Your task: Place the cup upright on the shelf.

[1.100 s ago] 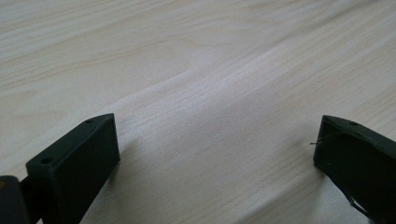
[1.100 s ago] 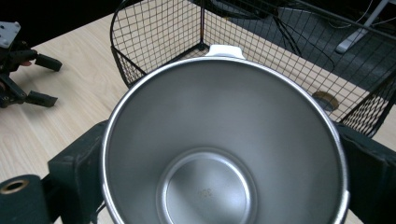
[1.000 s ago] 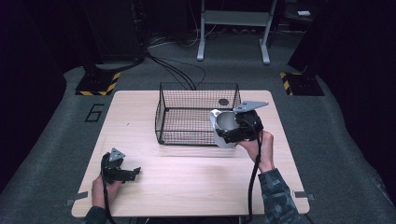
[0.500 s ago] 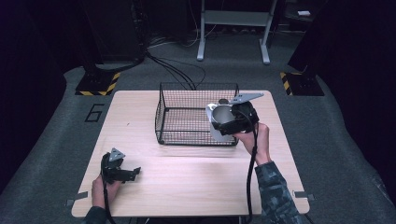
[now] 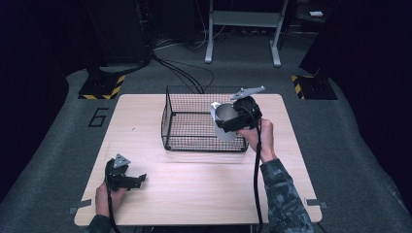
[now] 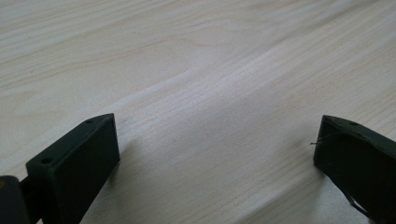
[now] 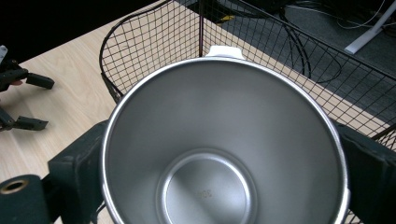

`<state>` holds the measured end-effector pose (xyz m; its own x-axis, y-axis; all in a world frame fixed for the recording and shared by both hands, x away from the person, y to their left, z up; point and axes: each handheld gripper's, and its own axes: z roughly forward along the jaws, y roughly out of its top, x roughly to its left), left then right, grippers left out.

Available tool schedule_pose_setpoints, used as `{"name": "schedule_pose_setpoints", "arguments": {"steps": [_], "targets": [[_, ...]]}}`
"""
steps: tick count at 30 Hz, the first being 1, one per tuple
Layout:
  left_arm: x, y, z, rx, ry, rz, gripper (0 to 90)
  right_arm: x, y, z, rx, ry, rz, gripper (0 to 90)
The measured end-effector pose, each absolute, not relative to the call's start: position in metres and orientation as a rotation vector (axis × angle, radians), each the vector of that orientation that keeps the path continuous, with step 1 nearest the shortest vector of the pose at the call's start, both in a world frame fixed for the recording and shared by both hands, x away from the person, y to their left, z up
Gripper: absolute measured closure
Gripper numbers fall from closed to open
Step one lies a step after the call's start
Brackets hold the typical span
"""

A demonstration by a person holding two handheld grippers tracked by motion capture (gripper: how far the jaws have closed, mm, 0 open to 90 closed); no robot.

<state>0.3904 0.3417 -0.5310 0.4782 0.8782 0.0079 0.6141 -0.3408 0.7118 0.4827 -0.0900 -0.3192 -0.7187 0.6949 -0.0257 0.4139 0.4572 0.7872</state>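
A white cup with a steel inside [image 5: 224, 122] hangs tilted over the right end of the black wire basket [image 5: 189, 127], clamped between the jaws of my right gripper [image 5: 232, 121]. The right gripper view looks straight into the cup's bare steel bowl [image 7: 224, 154], with the basket mesh [image 7: 154, 42] beyond it. My left gripper [image 5: 138, 179] rests low near the table's front left corner, jaws wide apart. In the left gripper view its fingers [image 6: 74, 168] frame plain light wood, nothing between them.
The light wooden table [image 5: 194, 184] has bare board in front of the basket. Dark floor surrounds it, with cables [image 5: 180, 73] behind and a metal stand [image 5: 243, 29] at the back. Yellow-black striped blocks [image 5: 99, 87] sit on the floor at both rear corners.
My right gripper has carried the cup up and leftward from the basket's right front corner to above its right end, tilting it more. The left gripper has stayed put.
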Motion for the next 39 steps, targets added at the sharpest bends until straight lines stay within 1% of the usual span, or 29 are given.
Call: {"name": "schedule_pose_setpoints", "arguments": {"steps": [11, 24, 39], "targets": [[0.390, 0.341, -0.531, 2.069, 1.233, 0.523, 0.1, 0.497, -0.083, -0.317, 0.968, 2.377, 1.114, 5.7], [0.390, 0.342, -0.531, 2.076, 1.229, 0.530, 0.1, 0.526, -0.068, -0.320, 0.983, 2.393, 1.076, 5.7], [0.390, 0.341, -0.531, 2.070, 1.232, 0.523, 0.1, 0.561, -0.054, -0.349, 1.085, 2.434, 0.989, 5.7]]}}
